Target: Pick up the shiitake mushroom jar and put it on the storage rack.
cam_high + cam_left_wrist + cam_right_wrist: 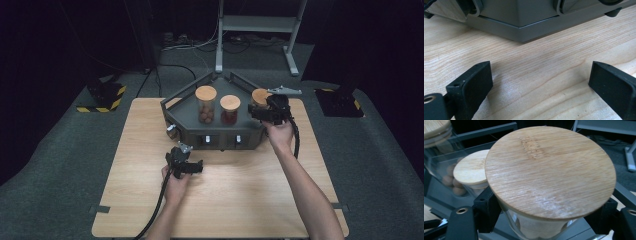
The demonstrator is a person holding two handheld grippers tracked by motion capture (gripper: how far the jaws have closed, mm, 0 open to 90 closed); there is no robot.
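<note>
Three lidded jars stand in the grey rack (215, 131). Right gripper (544, 217) clamps the rightmost jar (541, 225). Left gripper (540, 85) hovers open before the rack, above the tabletop (536, 62).

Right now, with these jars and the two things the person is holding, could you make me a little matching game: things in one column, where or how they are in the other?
Things:
1. left hand-held gripper
2. right hand-held gripper
3. left jar
4. middle jar

States:
A. holds red contents, wooden lid on
B. jaws on either side of the right jar, just under its wooden lid
C. jaws wide apart over bare wooden table, in front of the dark grey rack
D. holds brown round pieces, wooden lid on

Pairs: 1-C, 2-B, 3-D, 4-A
</note>
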